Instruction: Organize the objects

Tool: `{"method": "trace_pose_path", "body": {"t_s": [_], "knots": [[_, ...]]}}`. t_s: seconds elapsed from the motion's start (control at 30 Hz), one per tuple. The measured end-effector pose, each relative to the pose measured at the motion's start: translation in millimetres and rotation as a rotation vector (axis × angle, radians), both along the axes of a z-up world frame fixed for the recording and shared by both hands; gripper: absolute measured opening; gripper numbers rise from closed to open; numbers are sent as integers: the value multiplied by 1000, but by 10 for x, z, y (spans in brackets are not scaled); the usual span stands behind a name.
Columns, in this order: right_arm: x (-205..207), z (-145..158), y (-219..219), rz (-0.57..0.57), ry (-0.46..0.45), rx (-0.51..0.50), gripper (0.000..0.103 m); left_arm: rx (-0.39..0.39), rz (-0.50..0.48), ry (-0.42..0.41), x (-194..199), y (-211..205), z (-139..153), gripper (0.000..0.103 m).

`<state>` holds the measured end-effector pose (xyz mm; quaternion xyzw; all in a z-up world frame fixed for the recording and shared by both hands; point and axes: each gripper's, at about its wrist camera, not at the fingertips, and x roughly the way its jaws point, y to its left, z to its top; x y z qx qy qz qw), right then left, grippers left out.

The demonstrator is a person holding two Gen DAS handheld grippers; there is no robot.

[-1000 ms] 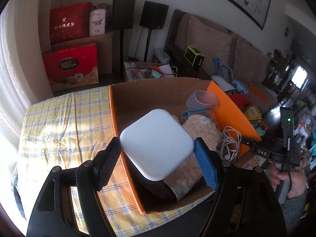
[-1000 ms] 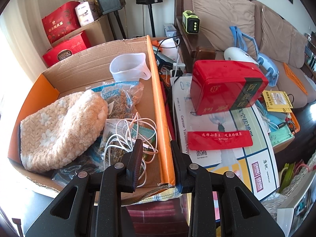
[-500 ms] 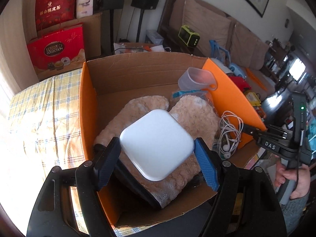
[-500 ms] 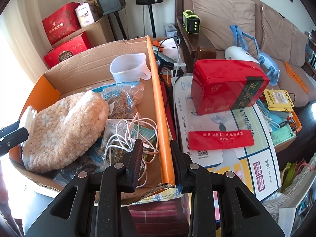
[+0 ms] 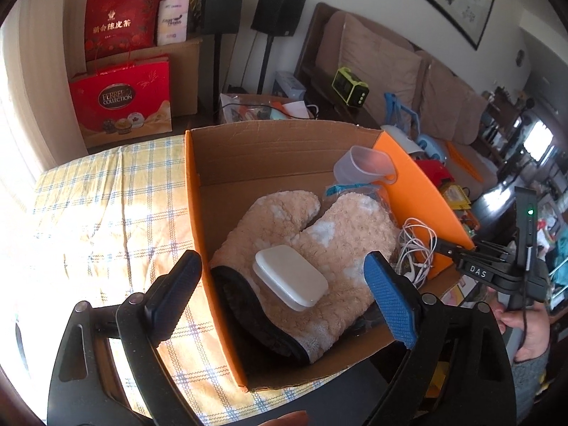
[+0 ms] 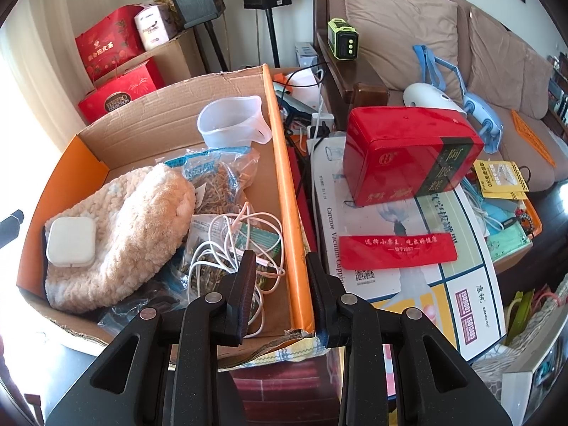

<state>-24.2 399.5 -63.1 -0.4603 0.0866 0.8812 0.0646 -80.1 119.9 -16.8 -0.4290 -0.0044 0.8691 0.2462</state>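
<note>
- Left gripper [image 5: 282, 300]: lower centre of the left wrist view, jaws opening, wide apart, nothing between the pads
- White square case [image 5: 290, 276]: released, lying flat on the fluffy beige mitt [image 5: 319, 238], mid-frame, clear of both blue pads [image 5: 388, 300]
- Cardboard box [image 5: 269, 152]: orange flaps, holds the mitt, a clear measuring cup [image 6: 230, 122], a bag of dried goods [image 6: 216, 181] and white earphones [image 6: 241, 245]
- Right gripper [image 6: 282, 280]: lower centre of the right wrist view, jaws narrowly parted astride the box's orange side wall; whether the pads press it cannot be told
- Red tin [image 6: 408, 152]: right of the box, on a printed carton
</note>
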Motion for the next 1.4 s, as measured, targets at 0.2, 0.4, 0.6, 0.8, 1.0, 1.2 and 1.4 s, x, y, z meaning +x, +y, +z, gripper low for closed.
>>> {"method": "trace_pose_path", "body": {"t_s": [0.2, 0.4, 0.6, 0.8, 1.0, 1.2, 1.4], "knots": [[0, 8, -6, -3, 2, 0, 29, -26, 34, 47, 114, -104, 39, 101], [17, 7, 18, -25, 11, 18, 40, -22, 80, 54, 177, -253, 51, 103], [98, 76, 66, -65, 30, 55, 59, -41, 146, 52, 227, -463, 25, 103], [203, 261, -8, -78, 82, 93, 76, -59, 216, 45, 275, -656, 24, 103], [290, 494, -202, -46, 150, 102, 83, -61, 272, 45, 348, -819, 46, 103], [324, 666, -558, 23, 199, 93, 100, -69, 320, 64, 457, -946, 75, 103], [344, 736, -946, 85, 239, 73, 102, -89, 357, 104, 612, -1054, 122, 103]]}}
